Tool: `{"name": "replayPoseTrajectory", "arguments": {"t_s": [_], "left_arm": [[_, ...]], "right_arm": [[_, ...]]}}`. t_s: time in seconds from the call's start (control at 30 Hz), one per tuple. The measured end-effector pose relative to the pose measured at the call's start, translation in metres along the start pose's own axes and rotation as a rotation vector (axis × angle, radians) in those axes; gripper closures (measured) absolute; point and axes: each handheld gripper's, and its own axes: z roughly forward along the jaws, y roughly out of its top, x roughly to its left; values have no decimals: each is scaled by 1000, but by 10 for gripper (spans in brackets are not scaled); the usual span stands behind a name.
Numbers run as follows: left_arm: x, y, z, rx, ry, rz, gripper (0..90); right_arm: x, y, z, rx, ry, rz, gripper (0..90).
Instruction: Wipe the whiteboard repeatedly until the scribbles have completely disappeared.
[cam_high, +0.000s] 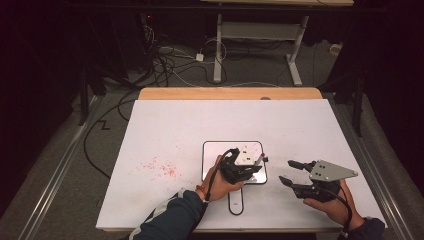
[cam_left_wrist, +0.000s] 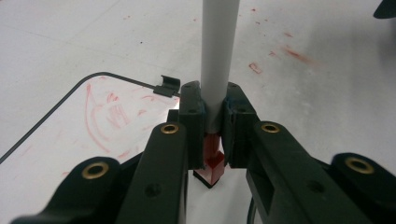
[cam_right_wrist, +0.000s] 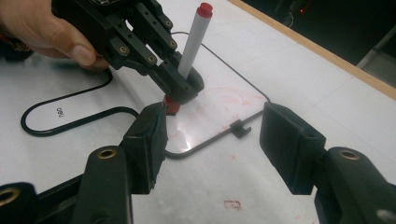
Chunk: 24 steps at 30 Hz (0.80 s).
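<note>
- the left gripper (cam_high: 248, 170) has its jaws closed on the marker (cam_right_wrist: 192, 41), gripping the white barrel low down, just above the red end, so the tip can be steered closely; in the left gripper view the barrel (cam_left_wrist: 219, 60) rises straight up between the two pads.
- the marker stands nearly upright, leaning a little, with its red end (cam_right_wrist: 172, 105) down on or just above the small whiteboard (cam_high: 210, 150); i cannot tell whether it truly touches. its other red end points up.
- the whiteboard lies flat on the desk (cam_high: 165, 125), a little nearer the front edge than the back and right of the desk's middle; its handle loop (cam_high: 236, 204) points toward the front edge. faint red strokes (cam_left_wrist: 105, 114) show on it, so the grip looks meant for drawing or rubbing there.
- the left hand (cam_high: 220, 185) comes in from the front edge, forearm slanting toward the right, gripper tilted down over the board's right part.
- the right gripper (cam_high: 292, 172) hovers just right of the board, jaws wide apart with nothing between them, seemingly waiting or ready to steady the board.
- the right hand (cam_high: 332, 202) holds it level, pointing left toward the board, near the desk's front right corner.
- red specks (cam_high: 160, 168) dot the desk left of the board.
</note>
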Motion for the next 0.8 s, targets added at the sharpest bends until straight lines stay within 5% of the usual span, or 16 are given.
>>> {"name": "replayPoseTrajectory", "arguments": {"t_s": [0.23,0.4,0.6,0.8], "left_arm": [[-23,-10,8,12,-50,27,786],[-13,-7,4,-1,-39,4,786],[0,-5,-7,-19,3,21,786],[-2,-6,-6,-35,7,0,787]], "right_arm": [[1,1,1,3,5,-6,425],[1,0,0,5,3,-6,425],[1,0,-2,2,-5,-9,425],[1,1,-2,2,-7,-12,425]]}}
